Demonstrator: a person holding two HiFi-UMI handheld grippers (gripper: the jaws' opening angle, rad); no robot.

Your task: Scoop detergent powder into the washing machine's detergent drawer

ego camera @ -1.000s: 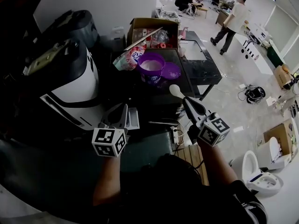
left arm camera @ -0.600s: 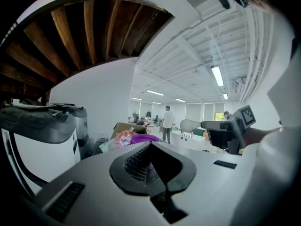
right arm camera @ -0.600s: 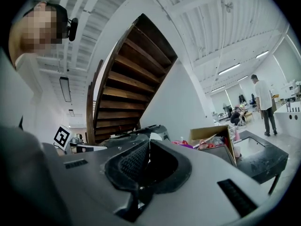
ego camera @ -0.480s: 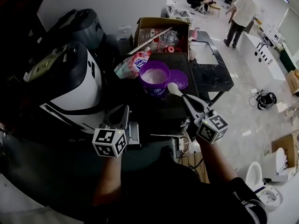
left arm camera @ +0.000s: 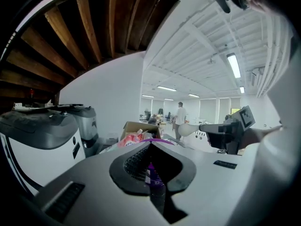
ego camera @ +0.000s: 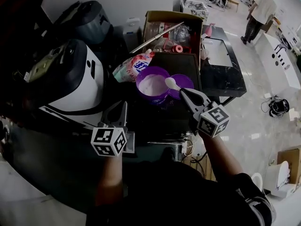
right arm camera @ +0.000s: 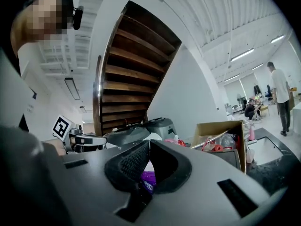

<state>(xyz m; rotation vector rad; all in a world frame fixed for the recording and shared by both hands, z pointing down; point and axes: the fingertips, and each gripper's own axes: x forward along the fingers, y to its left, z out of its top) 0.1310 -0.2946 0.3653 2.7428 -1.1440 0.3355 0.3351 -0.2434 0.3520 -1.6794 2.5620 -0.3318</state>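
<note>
A purple tub (ego camera: 151, 85) of white detergent powder stands open on a dark surface, its purple lid (ego camera: 183, 82) beside it on the right. My right gripper (ego camera: 185, 94) is shut on the handle of a white scoop (ego camera: 171, 83), whose bowl sits over the tub's right rim. The scoop (left arm camera: 188, 129) also shows in the left gripper view, and its white back (right arm camera: 149, 166) shows between the right jaws. My left gripper (ego camera: 119, 109) is shut with nothing in it, above the white detergent drawer (ego camera: 129, 141) of the washing machine (ego camera: 77, 86).
A pink detergent bag (ego camera: 132, 66) lies left of the tub. Behind it is a cardboard box (ego camera: 171, 28) of clutter, and a black table (ego camera: 221, 67) stands to the right. A person (ego camera: 260, 9) walks far off at the top right.
My right gripper has carried the scoop forward and left, from short of the lid to over the tub's rim. The left gripper has stayed by the drawer.
</note>
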